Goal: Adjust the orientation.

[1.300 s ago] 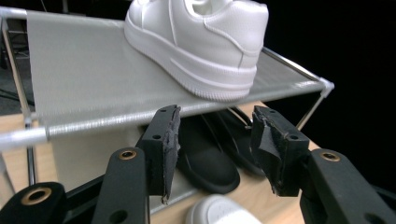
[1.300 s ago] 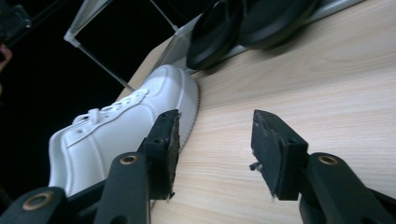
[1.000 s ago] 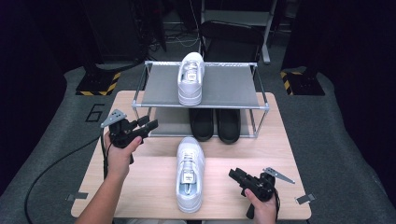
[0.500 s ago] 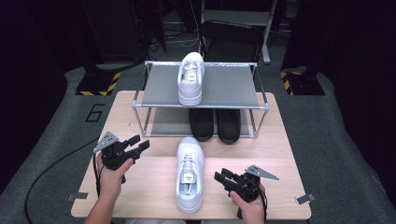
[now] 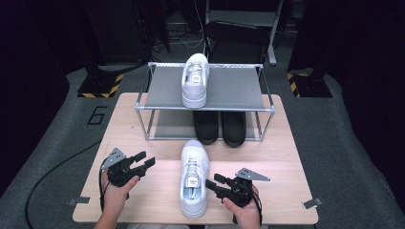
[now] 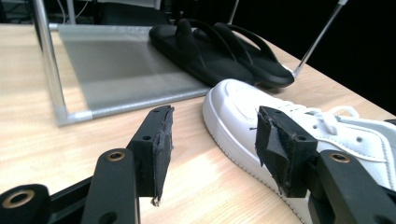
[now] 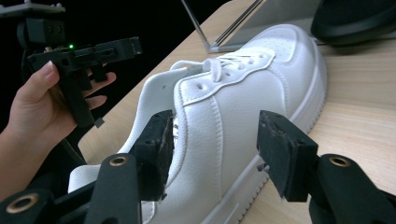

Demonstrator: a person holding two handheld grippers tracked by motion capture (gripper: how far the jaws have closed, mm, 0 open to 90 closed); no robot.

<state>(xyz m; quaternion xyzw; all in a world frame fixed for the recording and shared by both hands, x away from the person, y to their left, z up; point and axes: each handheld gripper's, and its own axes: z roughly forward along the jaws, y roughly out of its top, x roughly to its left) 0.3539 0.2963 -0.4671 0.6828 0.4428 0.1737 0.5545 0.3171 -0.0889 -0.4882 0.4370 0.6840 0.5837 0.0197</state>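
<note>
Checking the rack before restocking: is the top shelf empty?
No, a white sneaker stands on the top shelf of the rack, seen from the high view.

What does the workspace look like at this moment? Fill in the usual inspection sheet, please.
Surface: light wooden table, tape marks near its front corners.
Job's things: white sneaker on the table in front of the rack; second white sneaker on the rack's top shelf; black slippers side by side on the lower shelf.
Clutter: nothing seen.
Grippers: left tool open, left of the near sneaker, apart from it; right tool open, jaws just beside the sneaker's right side, holding nothing.
Cables: one black cable trails from the left tool off the table to the floor.
Surroundings: grey floor mat marked "6", hazard-striped blocks, dark room behind.
</note>
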